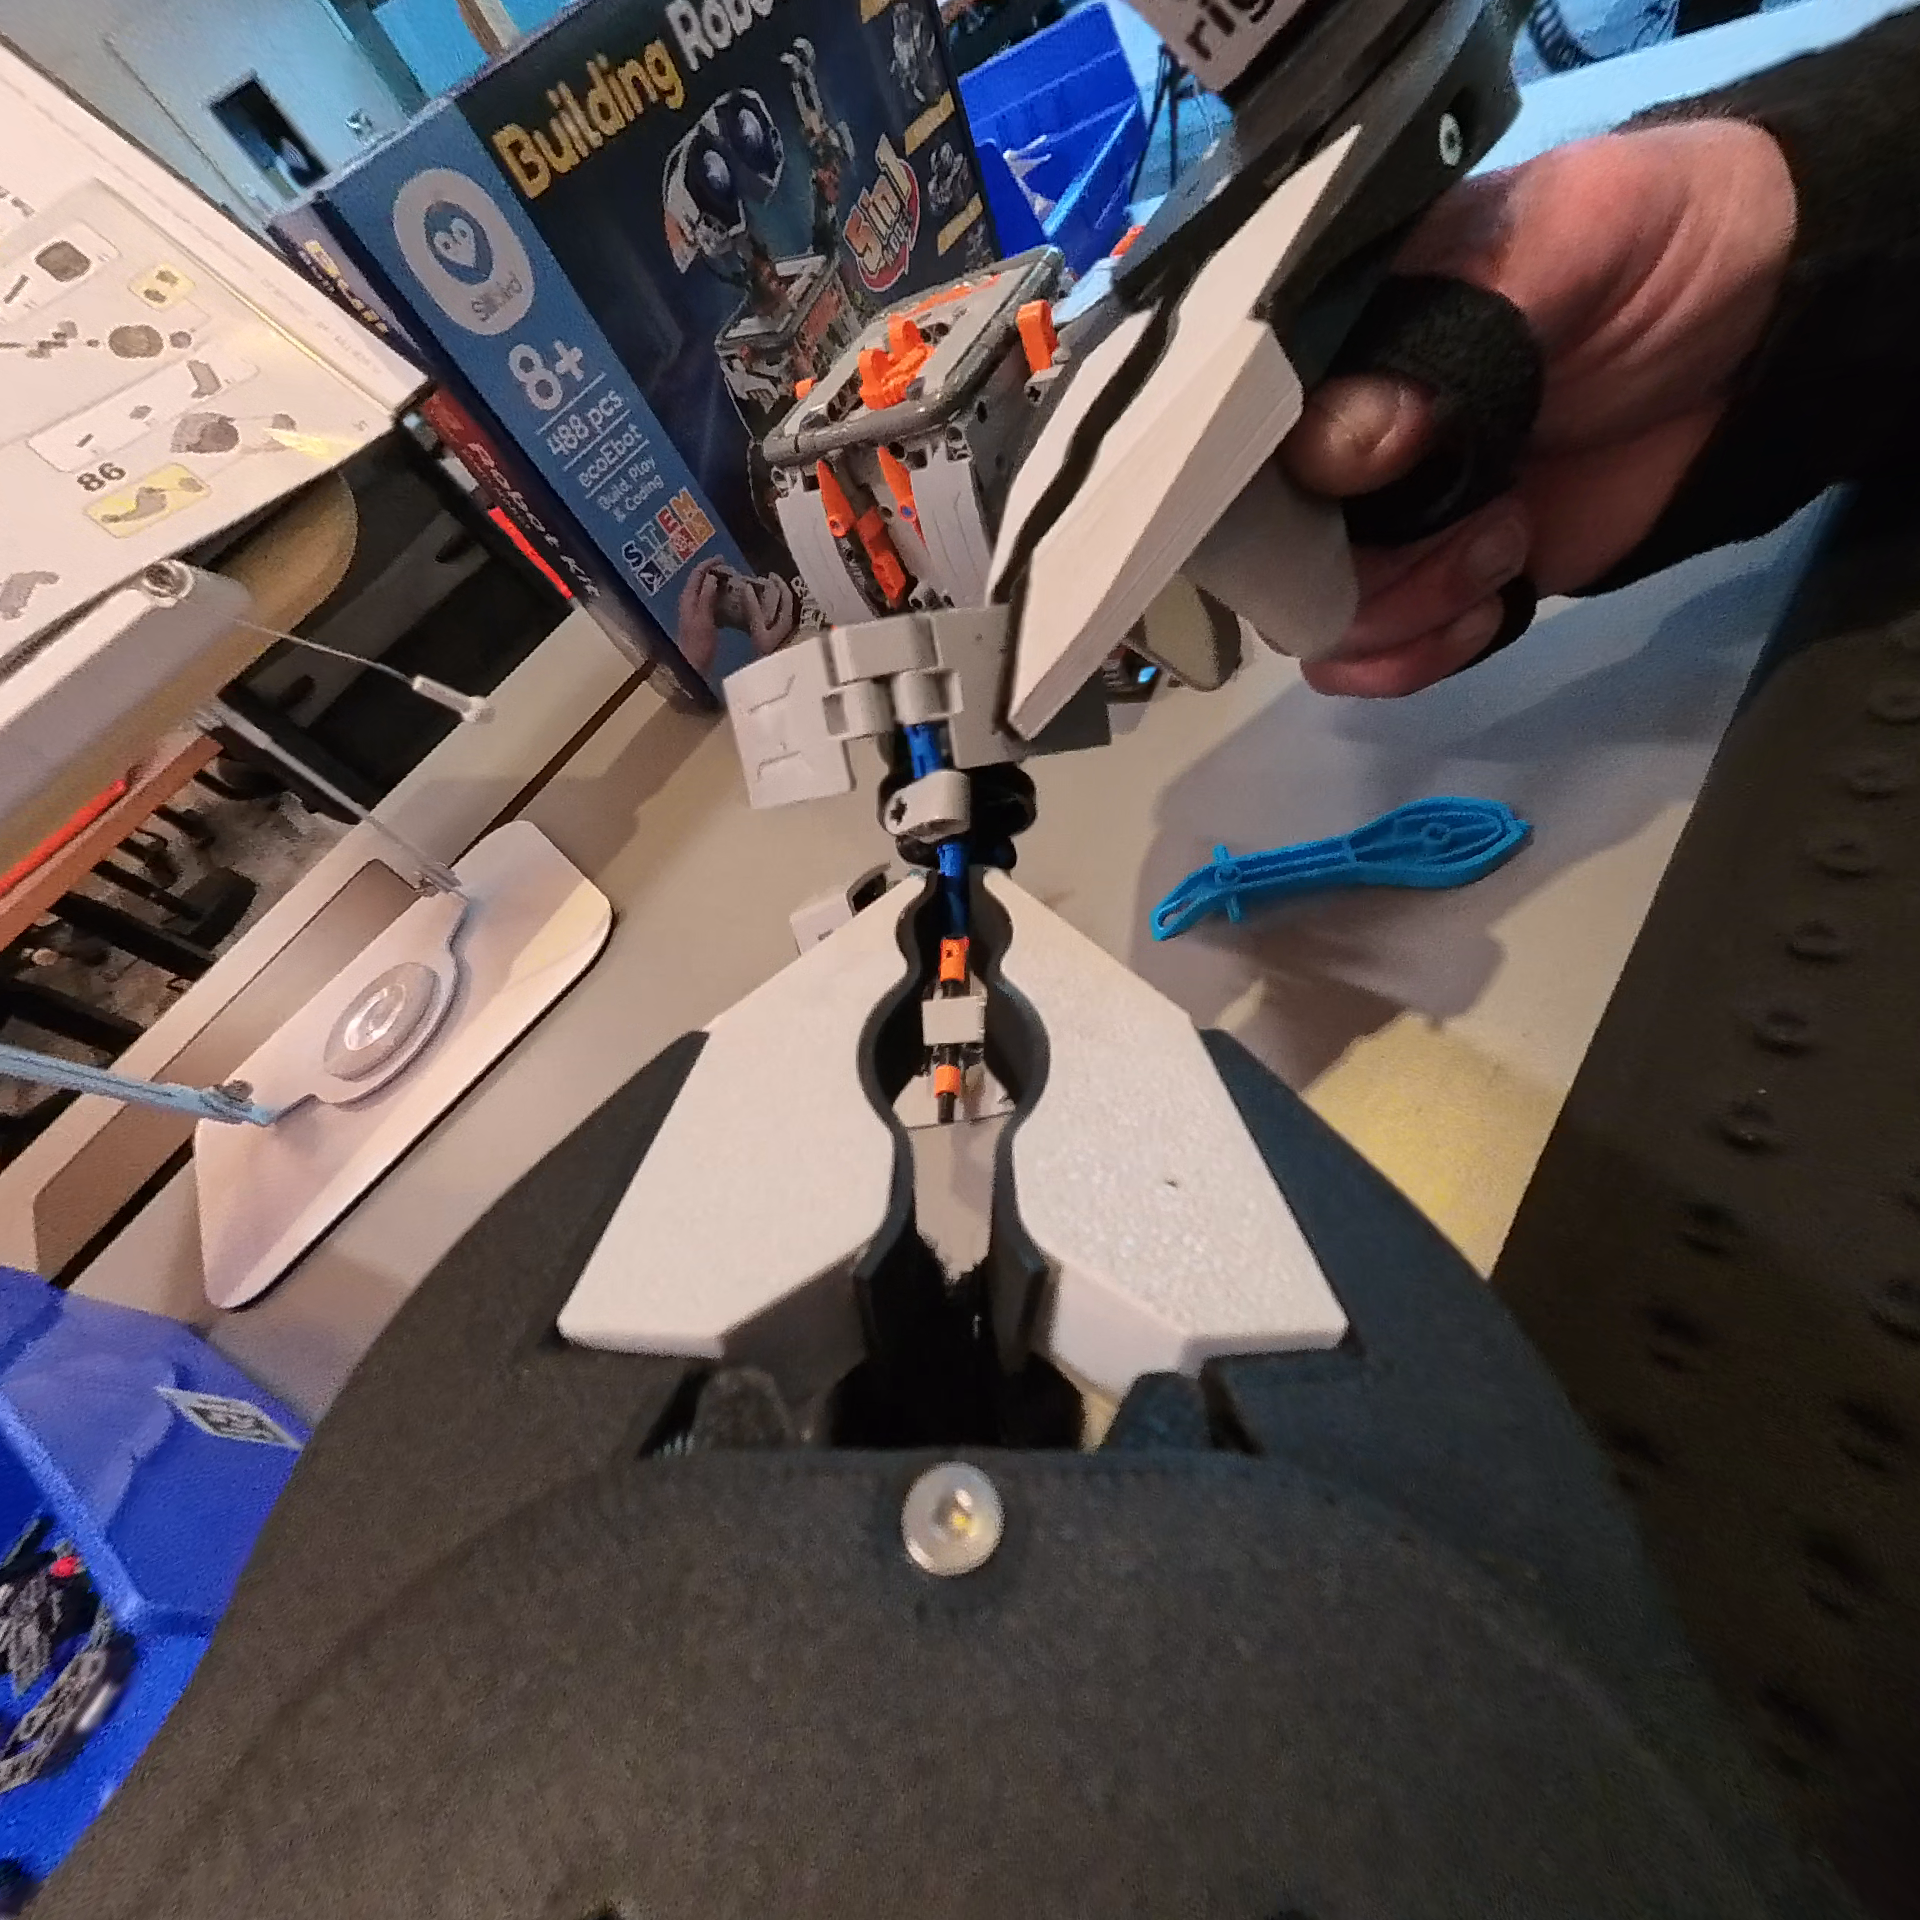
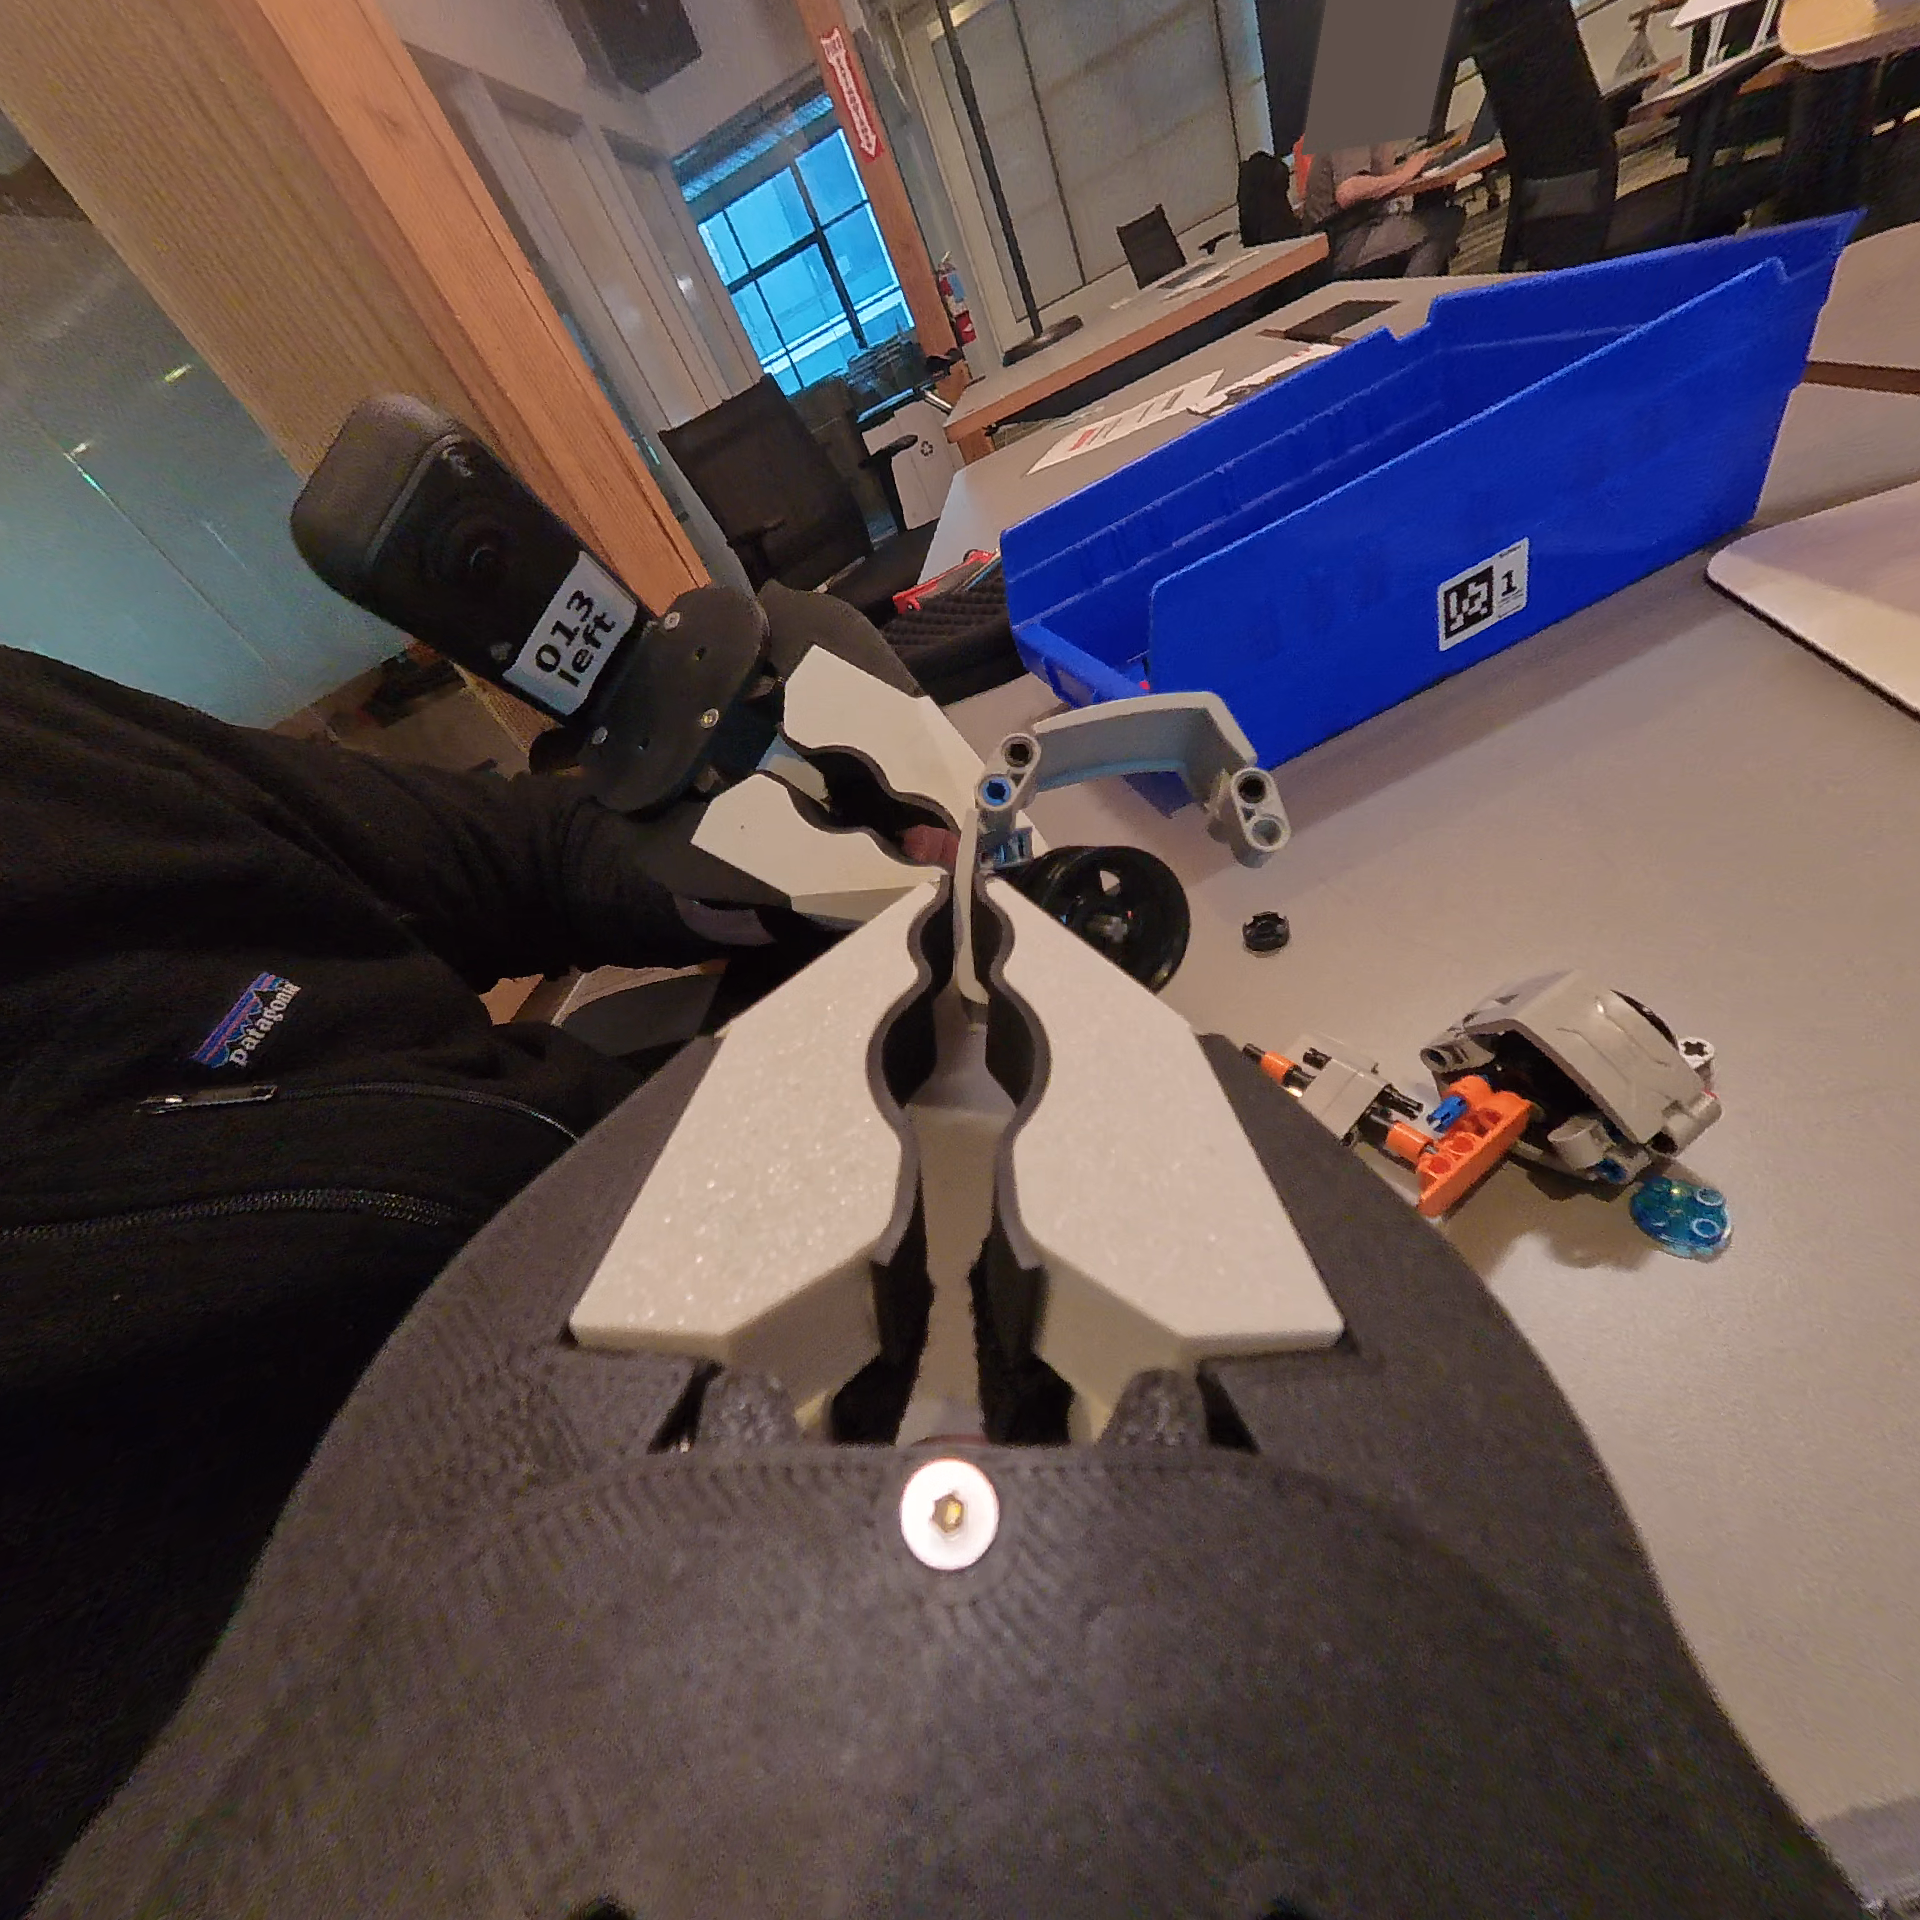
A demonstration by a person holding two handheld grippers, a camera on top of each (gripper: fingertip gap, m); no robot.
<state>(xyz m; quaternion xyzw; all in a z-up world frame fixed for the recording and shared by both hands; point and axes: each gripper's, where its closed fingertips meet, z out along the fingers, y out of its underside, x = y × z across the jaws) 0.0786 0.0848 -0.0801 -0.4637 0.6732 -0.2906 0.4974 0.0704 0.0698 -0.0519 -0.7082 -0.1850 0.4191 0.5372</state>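
Observation:
A grey and orange brick-built robot model [image 1: 914,447] hangs in the air between both grippers. My left gripper [image 1: 951,881] is shut on its lower stem, a blue axle with orange and grey connectors [image 1: 951,1023]. My right gripper [image 1: 1023,675], held by a hand, comes in from the upper right and is shut on a grey panel of the model. In the right wrist view my right gripper [image 2: 961,883] clamps that grey panel [image 2: 971,935]. The left gripper [image 2: 914,831] is close behind it. A grey curved piece [image 2: 1132,748] sticks out past the fingertips.
The kit's box [image 1: 675,260] and an instruction booklet [image 1: 125,364] on a stand [image 1: 405,1039] are behind and to the left. A blue tool [image 1: 1351,862], a black wheel [image 2: 1112,914], a grey-orange sub-assembly [image 2: 1538,1101], a blue round plate [image 2: 1680,1216] and a blue bin [image 2: 1455,468] are on the table. My two grippers' fingertips are within a few centimetres of each other.

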